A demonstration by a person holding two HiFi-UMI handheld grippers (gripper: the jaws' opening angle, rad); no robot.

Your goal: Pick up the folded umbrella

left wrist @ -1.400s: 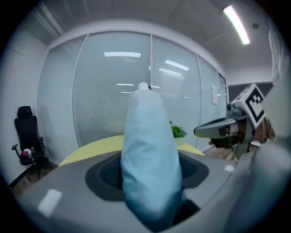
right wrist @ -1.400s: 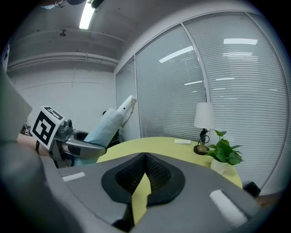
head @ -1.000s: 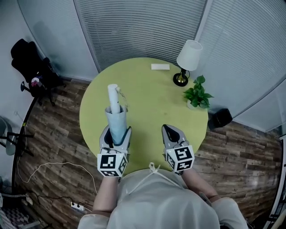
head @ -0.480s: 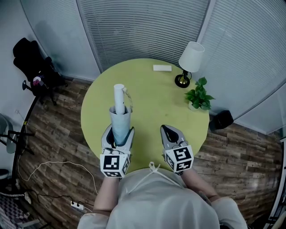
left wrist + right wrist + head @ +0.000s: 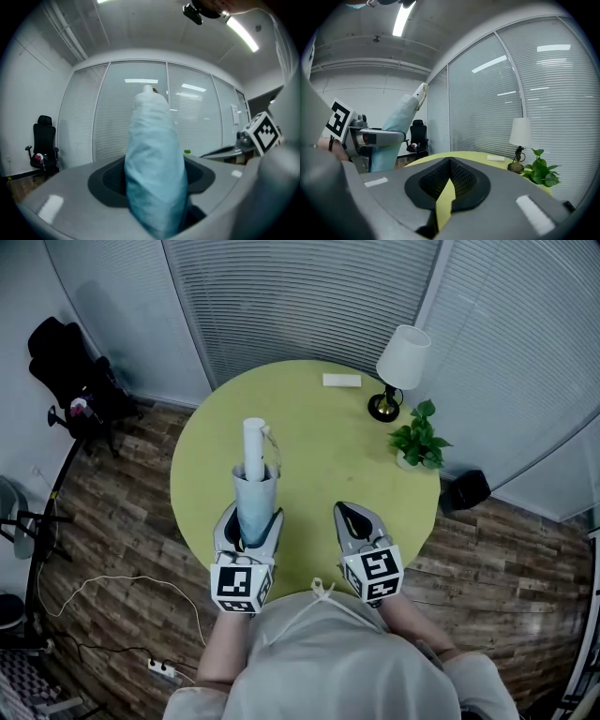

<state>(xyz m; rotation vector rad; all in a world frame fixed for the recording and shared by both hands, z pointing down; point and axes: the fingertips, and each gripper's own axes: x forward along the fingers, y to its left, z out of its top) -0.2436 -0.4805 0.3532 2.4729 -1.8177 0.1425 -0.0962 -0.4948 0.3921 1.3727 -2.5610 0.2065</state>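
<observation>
The folded umbrella (image 5: 251, 486) is a pale blue bundle with a white handle (image 5: 253, 437) pointing away from me. My left gripper (image 5: 247, 521) is shut on its lower part and holds it above the round yellow-green table (image 5: 309, 427). In the left gripper view the blue fabric (image 5: 154, 159) fills the space between the jaws. My right gripper (image 5: 354, 518) hovers beside it over the table's near edge, its jaws shut (image 5: 449, 164) with nothing in them. In the right gripper view the umbrella (image 5: 396, 126) rises at a slant at the left.
On the far side of the table are a small white box (image 5: 341, 381), a lamp with a white shade (image 5: 401, 360) and a potted plant (image 5: 417, 439). A black office chair (image 5: 66, 371) stands at the left and a black bin (image 5: 464, 488) at the right. A power strip (image 5: 159, 673) lies on the wooden floor.
</observation>
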